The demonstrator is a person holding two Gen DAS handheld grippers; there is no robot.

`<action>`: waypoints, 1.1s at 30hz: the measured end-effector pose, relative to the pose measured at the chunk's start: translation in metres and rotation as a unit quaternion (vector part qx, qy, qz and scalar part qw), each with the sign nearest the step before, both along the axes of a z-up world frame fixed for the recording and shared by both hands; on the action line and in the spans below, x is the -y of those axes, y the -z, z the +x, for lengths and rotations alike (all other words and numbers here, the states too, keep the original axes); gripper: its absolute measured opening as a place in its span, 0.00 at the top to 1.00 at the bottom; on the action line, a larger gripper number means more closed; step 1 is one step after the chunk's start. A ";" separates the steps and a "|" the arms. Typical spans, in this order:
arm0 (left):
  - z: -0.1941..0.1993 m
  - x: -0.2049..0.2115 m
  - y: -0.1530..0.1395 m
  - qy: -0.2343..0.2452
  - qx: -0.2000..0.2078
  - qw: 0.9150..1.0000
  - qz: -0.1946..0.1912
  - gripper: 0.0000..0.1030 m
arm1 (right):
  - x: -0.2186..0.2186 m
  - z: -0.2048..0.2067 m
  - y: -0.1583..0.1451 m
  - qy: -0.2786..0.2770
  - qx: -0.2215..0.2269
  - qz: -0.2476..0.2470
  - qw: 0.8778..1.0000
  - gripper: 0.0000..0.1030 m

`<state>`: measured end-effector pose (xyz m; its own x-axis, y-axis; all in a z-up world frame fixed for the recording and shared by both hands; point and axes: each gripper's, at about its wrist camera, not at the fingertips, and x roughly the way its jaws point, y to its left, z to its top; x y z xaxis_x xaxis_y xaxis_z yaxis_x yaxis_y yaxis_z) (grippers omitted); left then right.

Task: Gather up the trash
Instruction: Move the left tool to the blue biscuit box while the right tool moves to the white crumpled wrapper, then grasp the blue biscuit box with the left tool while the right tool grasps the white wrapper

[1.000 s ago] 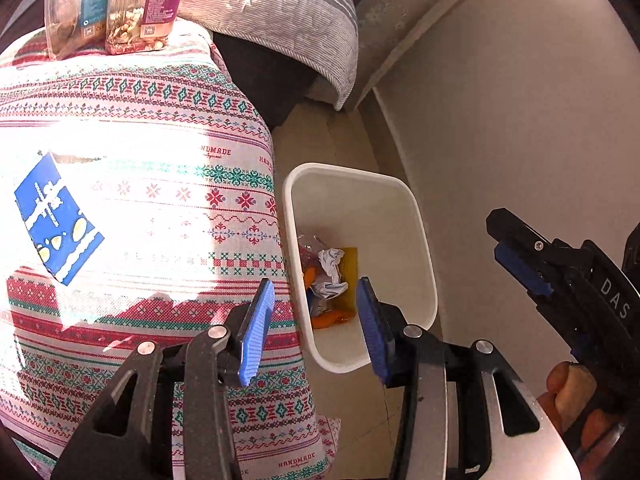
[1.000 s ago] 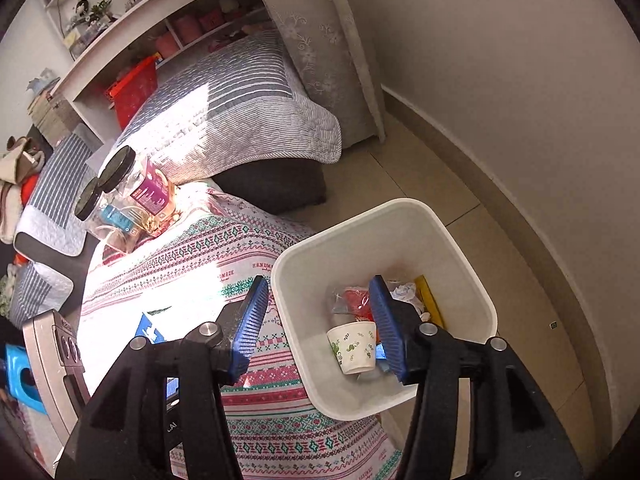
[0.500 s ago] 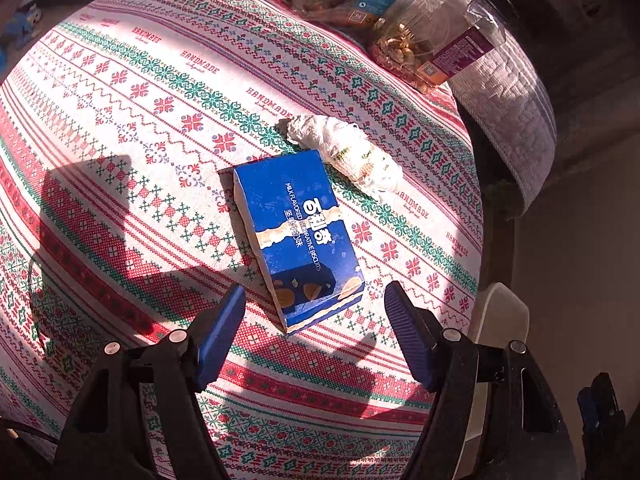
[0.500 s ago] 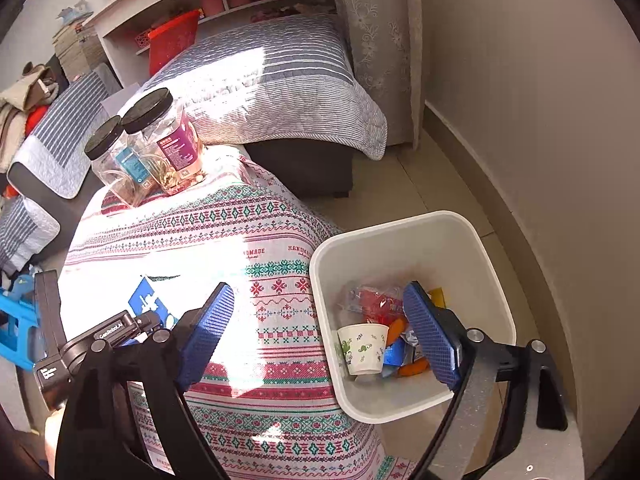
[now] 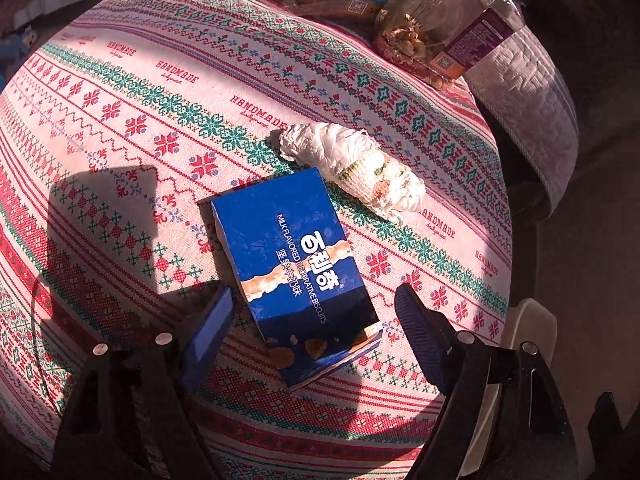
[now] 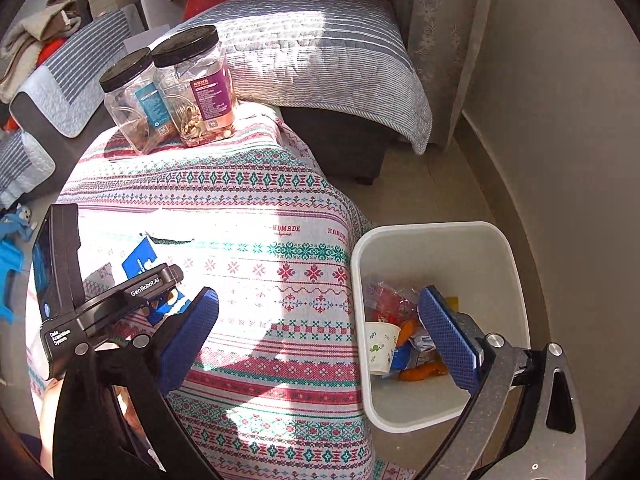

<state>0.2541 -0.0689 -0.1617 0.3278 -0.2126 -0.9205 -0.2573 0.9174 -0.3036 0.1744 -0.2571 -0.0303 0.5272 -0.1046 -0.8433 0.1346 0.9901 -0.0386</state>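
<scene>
A blue biscuit box [image 5: 296,272] lies flat on the patterned tablecloth [image 5: 140,128], with a crumpled white paper wrapper [image 5: 356,168] touching its far corner. My left gripper [image 5: 312,300] hangs just above the box's near end. Its jaws are closing, the box lies between them, and the pads stand clear of its sides. My right gripper [image 6: 318,296] hovers over the table's edge beside the white trash bin [image 6: 436,232]; its jaws are opening with nothing between them. The bin holds a paper cup [image 6: 380,344] and colourful wrappers. In the right wrist view, the left gripper's body [image 6: 120,296] partly covers the box [image 6: 138,262].
Two clear jars with black lids [image 6: 192,88] stand at the table's far edge. A grey striped quilt [image 6: 320,52] covers a sofa behind it. The bin [image 5: 528,320] sits on the floor between table and wall [image 6: 560,120].
My left gripper swung from above the bin to over the table, then sank closer to the blue box. The right gripper's jaws spread much wider as it shifted away from the bin.
</scene>
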 end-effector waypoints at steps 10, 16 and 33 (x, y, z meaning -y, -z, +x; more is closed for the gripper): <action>-0.007 -0.067 -0.014 -0.015 0.006 0.999 -0.037 0.41 | -0.056 0.050 0.046 -0.035 -0.050 0.036 0.997 0.07; -0.023 -0.125 -0.028 -0.038 0.014 0.999 -0.023 0.42 | -0.128 0.078 0.078 -0.132 -0.062 -0.080 0.986 0.07; -0.049 -0.172 -0.052 -0.066 0.022 0.996 -0.061 0.42 | -0.215 0.108 0.115 -0.262 -0.028 -0.223 0.939 0.59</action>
<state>0.2051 0.1028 -0.1095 0.4002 -0.2738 -0.8746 -0.3565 0.8326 -0.4238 0.2821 -0.0424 -0.1451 0.5608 -0.1923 -0.8053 -0.3805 0.8040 -0.4569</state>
